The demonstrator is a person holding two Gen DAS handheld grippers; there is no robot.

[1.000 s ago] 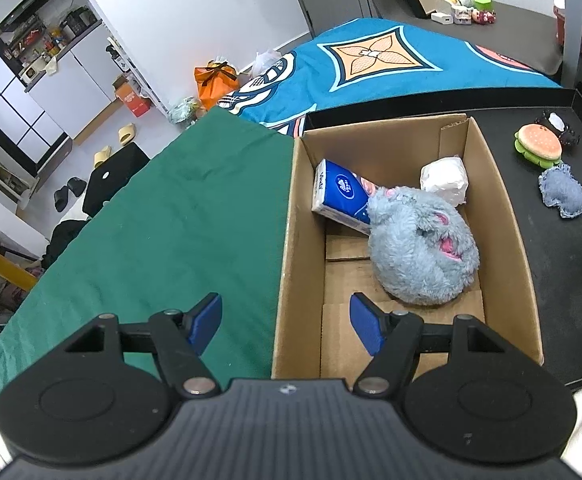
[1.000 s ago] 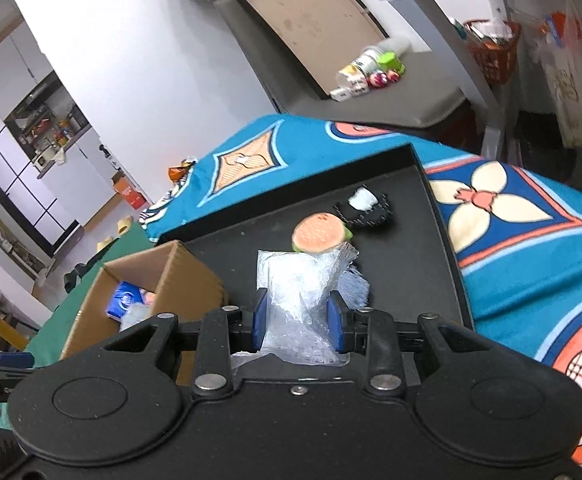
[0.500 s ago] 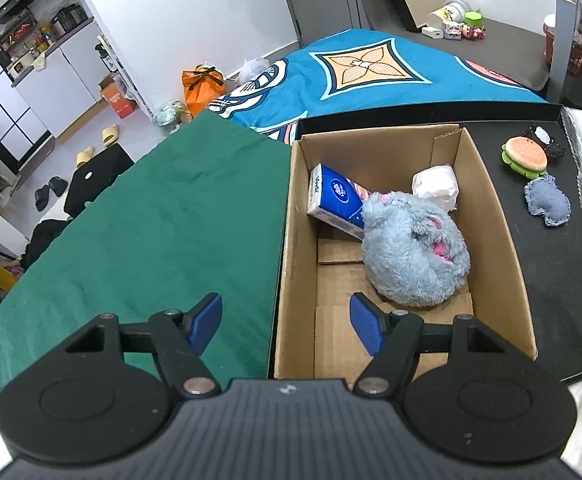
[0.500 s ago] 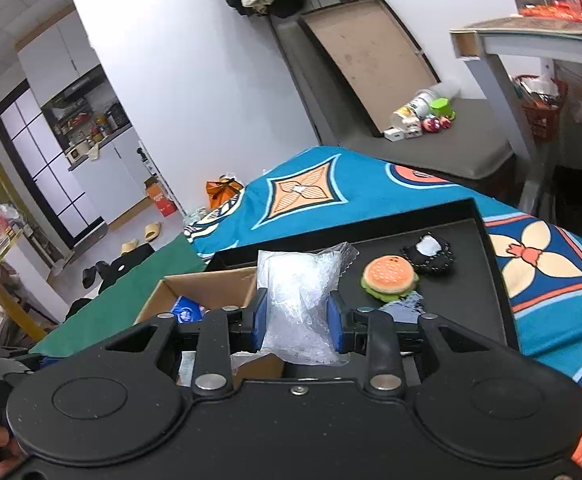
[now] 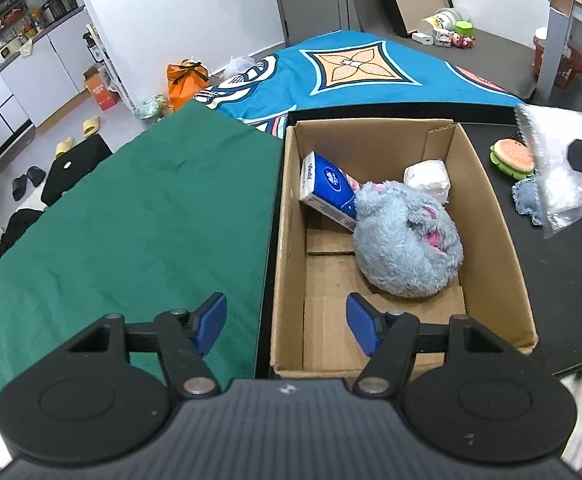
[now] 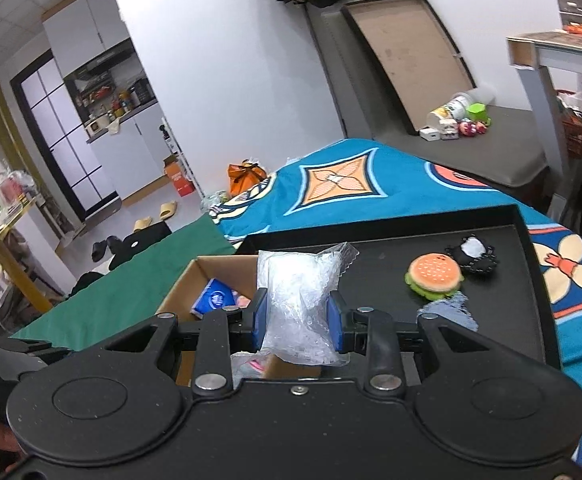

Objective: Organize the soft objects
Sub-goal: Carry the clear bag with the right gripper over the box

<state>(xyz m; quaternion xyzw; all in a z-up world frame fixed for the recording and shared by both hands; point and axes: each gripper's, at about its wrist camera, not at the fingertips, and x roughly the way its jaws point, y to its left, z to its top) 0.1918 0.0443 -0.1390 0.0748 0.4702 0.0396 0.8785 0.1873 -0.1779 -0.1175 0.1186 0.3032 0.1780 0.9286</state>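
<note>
Cardboard box on black tray beside green cloth, right gripper clamping clear plastic bag above box, left gripper closing on nothing, grey plush inside box showing whole only from left wrist.

We held the left tool tilted downward, its jaws closing on nothing; the right tool sat raised, its pads clamped on a plastic bag.

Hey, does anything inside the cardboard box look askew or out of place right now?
Only the blue tissue pack: it lies tilted against the left wall of the cardboard box, one end tucked under the grey plush toy. The white bundle sits in the far corner. Nothing looks spilled or damaged.
</note>
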